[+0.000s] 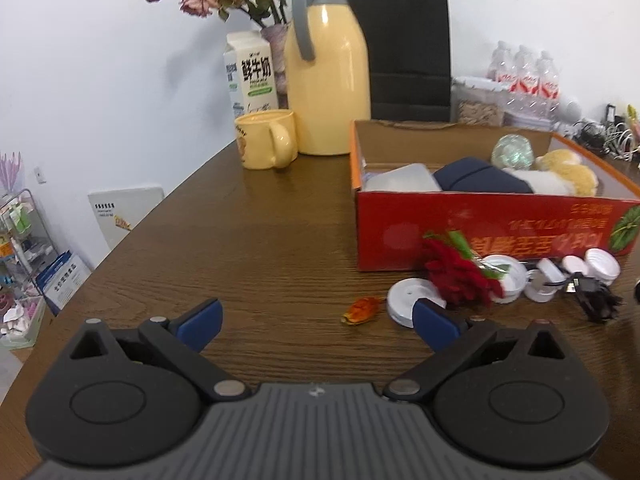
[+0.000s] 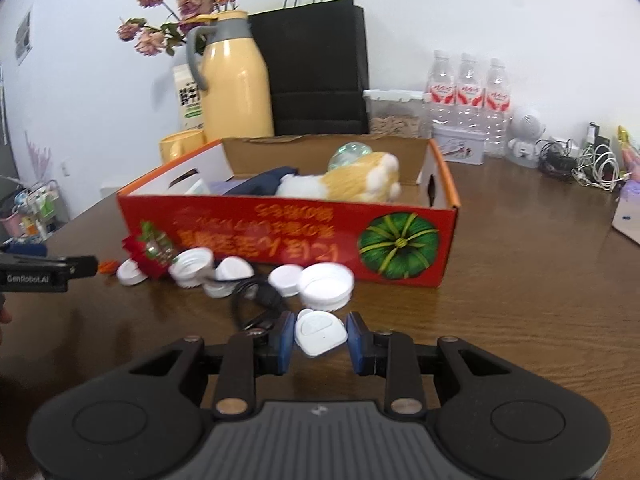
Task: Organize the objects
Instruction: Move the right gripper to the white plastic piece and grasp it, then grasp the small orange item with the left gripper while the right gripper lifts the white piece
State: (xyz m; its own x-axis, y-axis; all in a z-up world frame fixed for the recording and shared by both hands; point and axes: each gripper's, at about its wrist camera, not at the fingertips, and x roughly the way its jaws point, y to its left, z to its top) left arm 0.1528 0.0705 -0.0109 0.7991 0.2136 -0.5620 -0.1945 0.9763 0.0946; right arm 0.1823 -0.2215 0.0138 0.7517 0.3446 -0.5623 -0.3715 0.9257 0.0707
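A red cardboard box [image 2: 280, 236] [image 1: 480, 232] stands on the wooden table, holding a plush toy [image 2: 352, 180], a dark blue cloth [image 1: 476, 178] and a glass ball [image 1: 513, 151]. In front of it lie several white lids [image 2: 326, 282] [image 1: 408, 300], a red artificial flower [image 1: 460, 276] [image 2: 150, 250] and a black cable [image 2: 256, 300]. My right gripper [image 2: 321, 336] is shut on a small white rounded-triangle lid [image 2: 318, 330], held just above the table. My left gripper [image 1: 316, 320] is open and empty, near the flower and an orange dried petal [image 1: 362, 309].
A yellow thermos [image 1: 326, 68], yellow mug [image 1: 266, 140], milk carton [image 1: 252, 74], dried roses and a black paper bag [image 1: 400, 44] stand behind the box. Water bottles [image 2: 466, 96], a clear container and tangled cables [image 2: 580, 160] fill the back right. The table's left edge drops to shelves.
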